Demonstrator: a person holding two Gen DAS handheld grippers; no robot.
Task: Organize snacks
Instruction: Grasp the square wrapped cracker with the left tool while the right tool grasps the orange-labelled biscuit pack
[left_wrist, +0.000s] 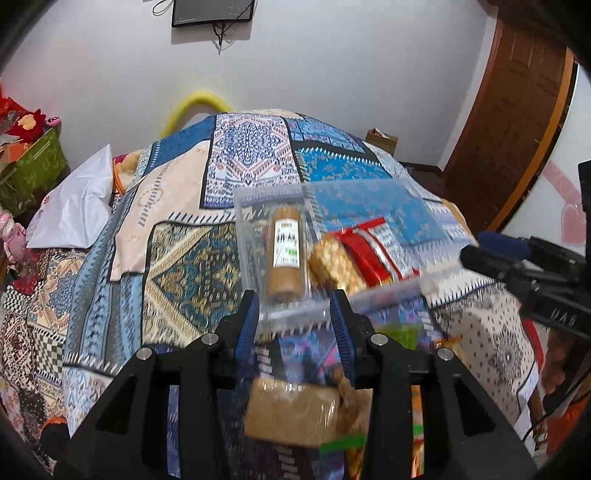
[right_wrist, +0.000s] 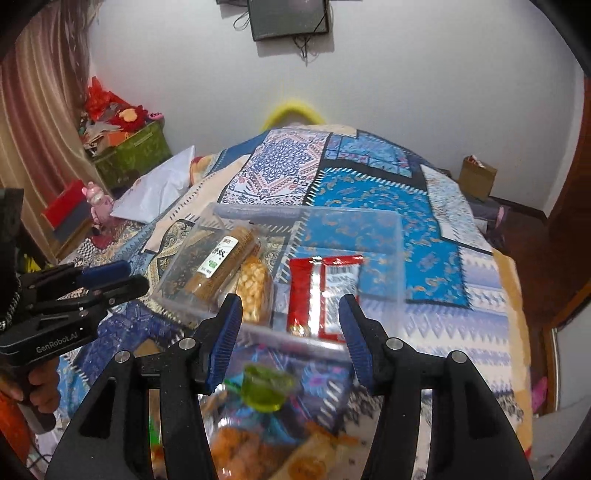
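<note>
My left gripper (left_wrist: 294, 314) and right gripper (right_wrist: 290, 323) both hang with jaws spread over the bed (right_wrist: 406, 206). Ahead sits a clear bin (right_wrist: 384, 221); its right half is bare, while a brown roll (right_wrist: 221, 262), a cracker pack (right_wrist: 253, 288) and a red packet (right_wrist: 321, 291) crowd the left and near side. Loose snacks (right_wrist: 258, 435) clutter the bed below me.
</note>
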